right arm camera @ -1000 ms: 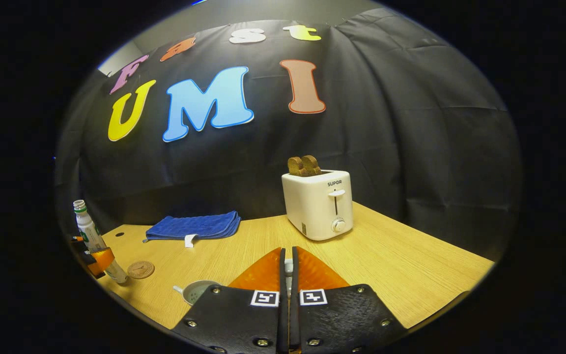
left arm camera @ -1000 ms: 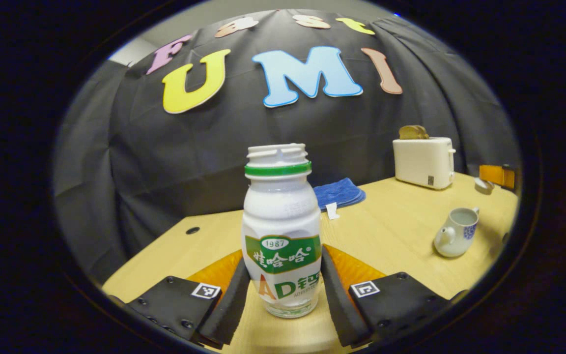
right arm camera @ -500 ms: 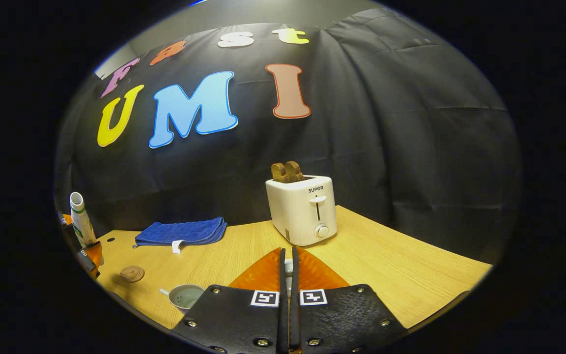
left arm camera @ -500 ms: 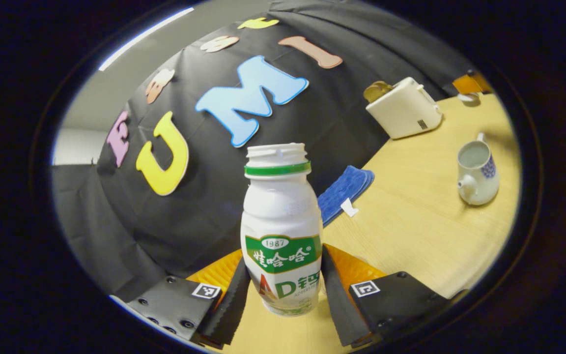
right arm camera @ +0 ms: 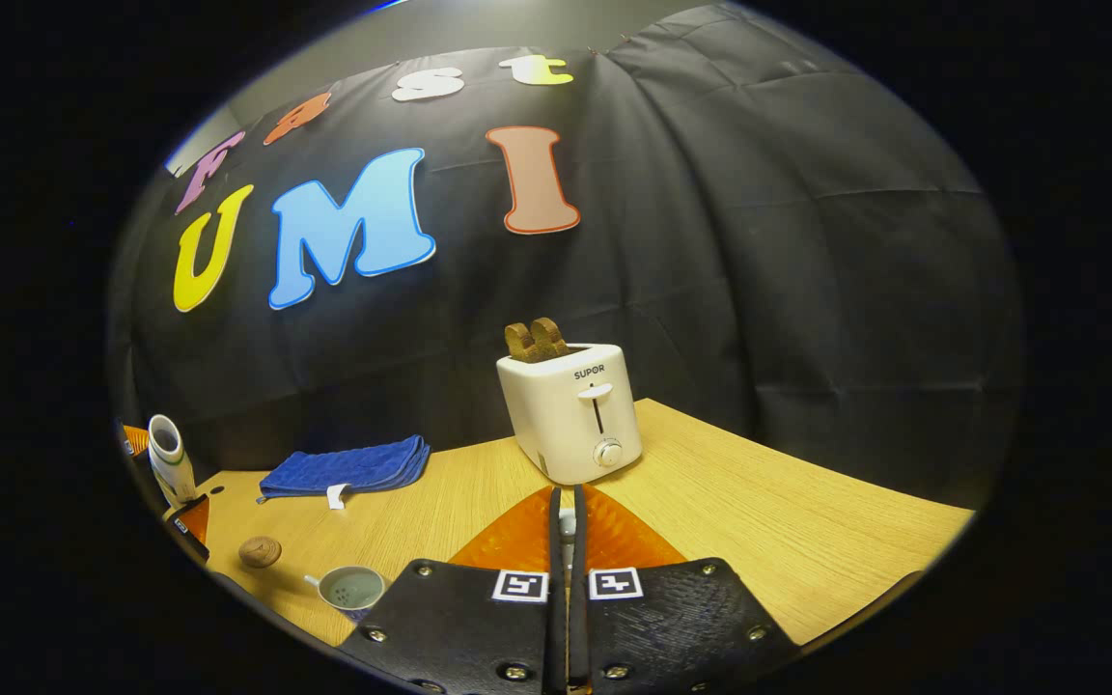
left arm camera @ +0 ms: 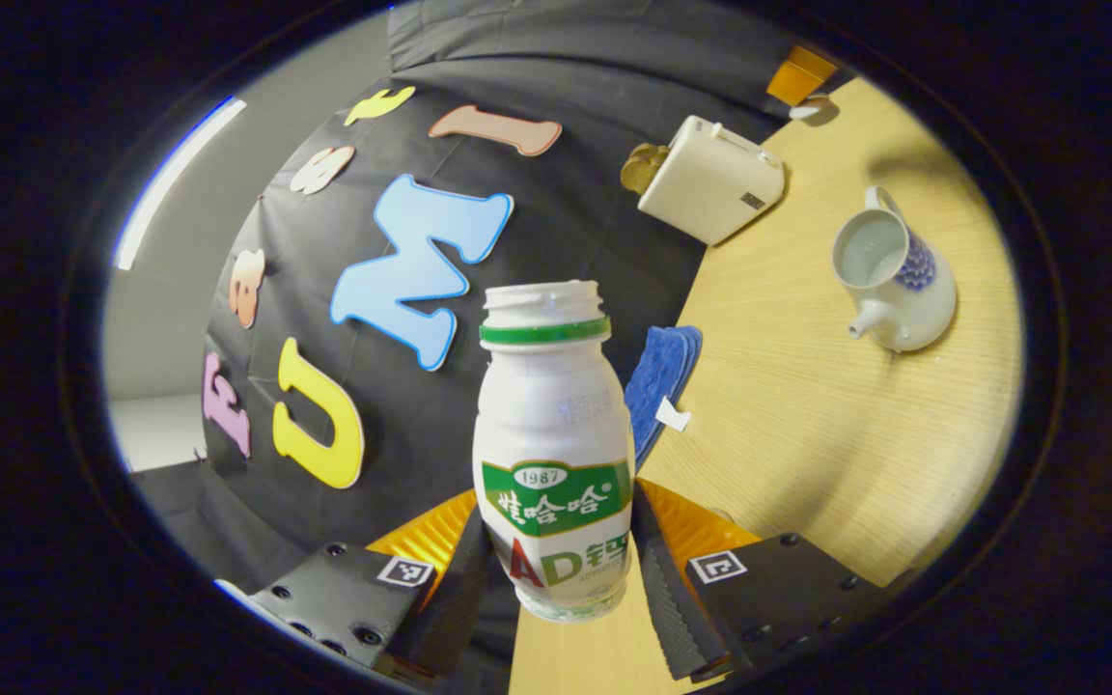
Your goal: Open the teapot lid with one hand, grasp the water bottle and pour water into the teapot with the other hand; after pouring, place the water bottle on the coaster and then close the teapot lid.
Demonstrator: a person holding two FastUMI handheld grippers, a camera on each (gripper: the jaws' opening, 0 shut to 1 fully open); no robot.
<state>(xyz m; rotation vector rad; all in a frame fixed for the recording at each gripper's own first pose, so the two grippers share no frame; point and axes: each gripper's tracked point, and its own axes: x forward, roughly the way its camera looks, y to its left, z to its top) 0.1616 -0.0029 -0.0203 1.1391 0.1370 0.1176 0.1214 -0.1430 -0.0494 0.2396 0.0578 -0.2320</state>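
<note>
Left gripper view: the left gripper [left arm camera: 556, 579] clamps a white plastic water bottle [left arm camera: 553, 454], uncapped, between both fingers, above the wooden table [left arm camera: 807, 434]; the open ceramic teapot [left arm camera: 894, 275] stands well apart. The right gripper [right arm camera: 566, 541] pinches a small pale piece, too hidden to identify.

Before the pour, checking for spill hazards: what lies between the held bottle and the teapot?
Bare wooden tabletop separates the water bottle from the open teapot, shown in the left gripper view.

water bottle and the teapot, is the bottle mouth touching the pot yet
Apart. In the left gripper view the water bottle sits clamped in the left gripper, and bare table lies between its mouth and the open teapot.
</note>
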